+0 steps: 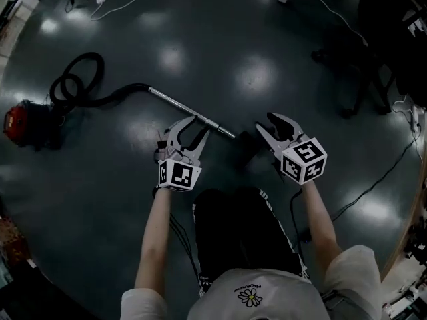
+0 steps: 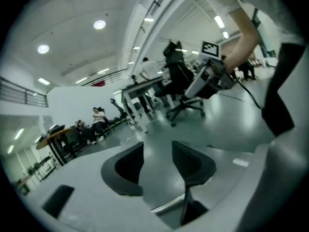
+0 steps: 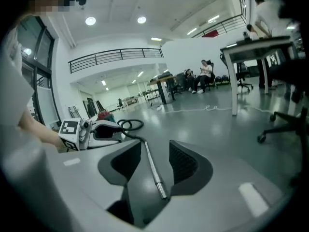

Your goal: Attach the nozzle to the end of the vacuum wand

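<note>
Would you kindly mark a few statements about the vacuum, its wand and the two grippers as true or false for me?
1. The wand lies on the floor. True.
2. The right gripper is clamped on the wand. False: its jaws stand apart, and the wand lies on the floor ahead of them, ungripped.
3. The vacuum is red. True.
4. The hose is stretched out straight. False: it lies in loops beside the vacuum.
5. The left gripper is shut. False: its jaws stand apart and grip nothing.
</note>
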A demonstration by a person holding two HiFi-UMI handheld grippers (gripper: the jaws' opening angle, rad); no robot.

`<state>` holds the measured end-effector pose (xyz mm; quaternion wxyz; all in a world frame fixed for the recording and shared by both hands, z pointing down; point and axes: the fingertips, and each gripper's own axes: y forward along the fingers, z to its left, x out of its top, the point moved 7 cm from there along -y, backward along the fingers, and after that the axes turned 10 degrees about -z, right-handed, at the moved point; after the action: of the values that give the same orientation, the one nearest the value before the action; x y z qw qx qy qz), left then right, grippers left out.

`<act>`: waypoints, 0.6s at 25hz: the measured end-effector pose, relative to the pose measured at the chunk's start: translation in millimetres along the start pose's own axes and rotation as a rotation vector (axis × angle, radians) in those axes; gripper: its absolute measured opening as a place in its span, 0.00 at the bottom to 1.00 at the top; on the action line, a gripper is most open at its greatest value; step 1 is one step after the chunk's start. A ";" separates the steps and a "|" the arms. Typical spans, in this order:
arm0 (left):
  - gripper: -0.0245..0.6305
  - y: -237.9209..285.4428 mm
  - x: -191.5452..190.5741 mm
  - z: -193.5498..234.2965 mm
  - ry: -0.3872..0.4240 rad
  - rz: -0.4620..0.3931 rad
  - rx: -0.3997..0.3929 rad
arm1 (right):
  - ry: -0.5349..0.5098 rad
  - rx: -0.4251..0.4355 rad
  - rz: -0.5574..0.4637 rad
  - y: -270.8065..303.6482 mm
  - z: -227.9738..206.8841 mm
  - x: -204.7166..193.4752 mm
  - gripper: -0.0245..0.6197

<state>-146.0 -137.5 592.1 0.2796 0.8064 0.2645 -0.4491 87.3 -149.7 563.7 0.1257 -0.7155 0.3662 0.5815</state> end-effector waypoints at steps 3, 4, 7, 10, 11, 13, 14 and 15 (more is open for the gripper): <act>0.39 46.1 -119.7 -62.9 0.168 0.070 -0.195 | 0.020 0.028 0.081 38.1 -49.5 -129.0 0.32; 0.43 58.2 -151.7 -79.9 0.220 0.095 -0.252 | 0.028 0.037 0.108 47.1 -61.7 -162.2 0.32; 0.51 87.7 -218.2 -117.4 0.367 0.181 -0.394 | 0.048 0.074 0.208 64.2 -85.1 -231.4 0.37; 0.53 107.9 -246.1 -137.9 0.470 0.246 -0.476 | 0.005 0.115 0.328 67.8 -89.0 -266.3 0.39; 0.53 113.1 -252.3 -141.0 0.492 0.263 -0.492 | -0.009 0.129 0.363 68.8 -87.3 -273.6 0.39; 0.53 120.5 -265.6 -144.6 0.541 0.307 -0.547 | -0.032 0.155 0.417 73.6 -82.4 -284.5 0.39; 0.53 123.1 -271.8 -146.9 0.571 0.330 -0.588 | -0.045 0.165 0.437 76.7 -80.8 -288.3 0.39; 0.53 125.8 -276.8 -149.8 0.601 0.348 -0.628 | -0.058 0.171 0.454 79.6 -80.5 -291.3 0.39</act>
<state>-100.8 -171.5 926.3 0.4921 0.8095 0.3177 -0.0403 77.4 -144.2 876.0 0.0623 -0.5846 0.5618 0.5820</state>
